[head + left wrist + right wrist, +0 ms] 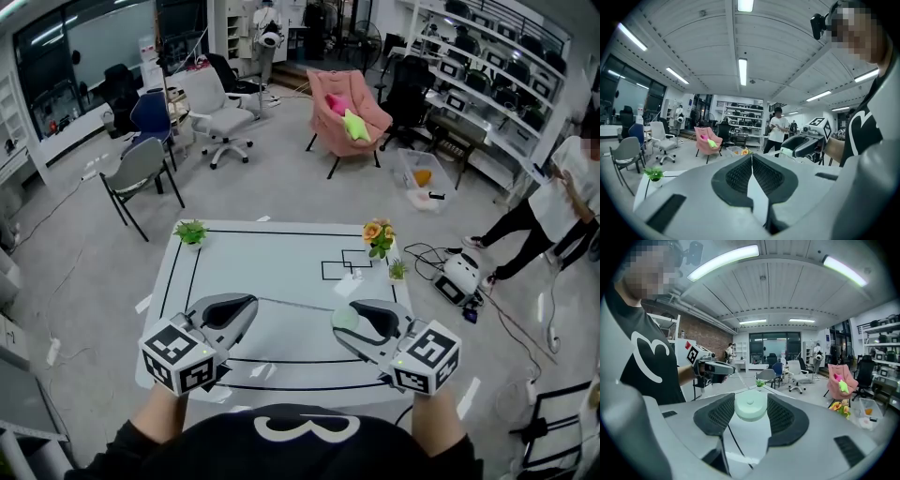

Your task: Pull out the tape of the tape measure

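Observation:
The pale green round tape measure sits between the pads of my right gripper, which is shut on its case above the white table. A thin line of tape stretches left from it to my left gripper, whose jaws are pressed together on the tape's end. In the right gripper view the case fills the gap between the two pads, and the left gripper shows beyond it. The left gripper view shows its own jaws closed tip to tip and the right gripper opposite.
The white table carries black line markings, a small green plant at the far left corner, and a flower pot and a tiny plant at the far right. Chairs stand beyond the table. A person stands at the right.

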Demonstrator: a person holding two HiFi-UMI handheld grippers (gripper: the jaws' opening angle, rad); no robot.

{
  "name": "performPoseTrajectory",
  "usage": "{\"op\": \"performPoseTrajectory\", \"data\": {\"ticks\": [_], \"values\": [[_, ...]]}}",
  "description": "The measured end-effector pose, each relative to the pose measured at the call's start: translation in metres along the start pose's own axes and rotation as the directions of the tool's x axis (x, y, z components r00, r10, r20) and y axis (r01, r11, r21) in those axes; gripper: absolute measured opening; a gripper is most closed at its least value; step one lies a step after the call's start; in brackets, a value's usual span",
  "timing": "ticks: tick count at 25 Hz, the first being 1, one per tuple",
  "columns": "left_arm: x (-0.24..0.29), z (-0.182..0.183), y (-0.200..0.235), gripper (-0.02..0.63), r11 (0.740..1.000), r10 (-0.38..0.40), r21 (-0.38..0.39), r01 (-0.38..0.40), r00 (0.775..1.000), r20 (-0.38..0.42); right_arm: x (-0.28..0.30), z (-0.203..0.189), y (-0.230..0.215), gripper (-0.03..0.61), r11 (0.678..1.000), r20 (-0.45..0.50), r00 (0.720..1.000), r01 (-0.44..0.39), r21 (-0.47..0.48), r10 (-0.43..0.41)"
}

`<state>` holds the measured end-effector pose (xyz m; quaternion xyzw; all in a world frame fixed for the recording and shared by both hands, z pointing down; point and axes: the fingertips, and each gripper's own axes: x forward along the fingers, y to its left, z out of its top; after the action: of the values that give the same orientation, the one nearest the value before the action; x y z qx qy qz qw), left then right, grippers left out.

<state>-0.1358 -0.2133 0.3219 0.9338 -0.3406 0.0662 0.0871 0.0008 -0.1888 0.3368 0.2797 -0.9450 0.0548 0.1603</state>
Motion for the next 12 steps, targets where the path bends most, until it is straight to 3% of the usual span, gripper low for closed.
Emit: {"op": "performPoseTrajectory", "data": {"ticks": [12], "values": [[-0.021, -0.003, 0.017, 0.012, 0.998, 0.068, 0.007, -0.069, 0.998, 0.014, -0.015, -0.009, -0.005, 0.222, 0.997, -0.024, 0.997, 0.076, 0.033, -0.075]]}}
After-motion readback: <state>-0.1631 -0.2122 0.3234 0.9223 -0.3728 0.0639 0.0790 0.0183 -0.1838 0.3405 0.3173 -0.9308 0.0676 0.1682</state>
